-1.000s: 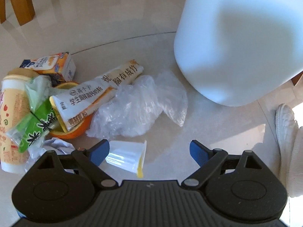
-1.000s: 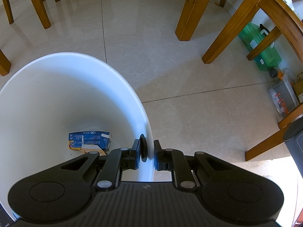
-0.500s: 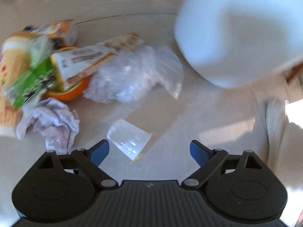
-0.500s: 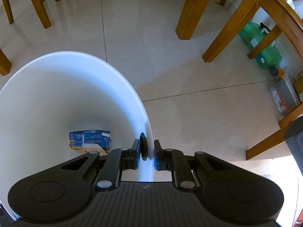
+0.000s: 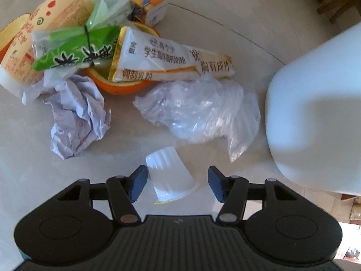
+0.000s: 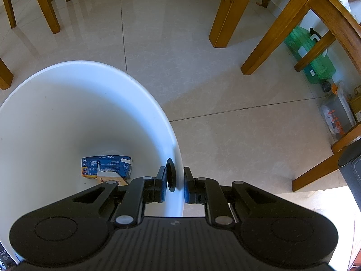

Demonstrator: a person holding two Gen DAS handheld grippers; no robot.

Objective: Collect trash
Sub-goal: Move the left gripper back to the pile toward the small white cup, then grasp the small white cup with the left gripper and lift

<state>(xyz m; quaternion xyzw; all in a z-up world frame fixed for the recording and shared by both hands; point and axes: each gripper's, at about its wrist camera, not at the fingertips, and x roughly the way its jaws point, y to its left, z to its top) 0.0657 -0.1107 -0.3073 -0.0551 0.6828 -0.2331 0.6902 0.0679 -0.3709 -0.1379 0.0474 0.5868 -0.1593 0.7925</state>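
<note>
Now the left tool [image 5: 177, 181], jaws apart, has closed in to straddle the small clear ribbed plastic cup [image 5: 169, 176] lying tipped on the bench; the right tool [image 6: 175, 181] stays clamped on the white plastic bin's rim [image 6: 174, 144], so pinching comes next.

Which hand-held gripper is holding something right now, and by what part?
The right hand-held gripper is shut on the white bin, pinching its rim. The left is open around a small cup, holding nothing.
</note>
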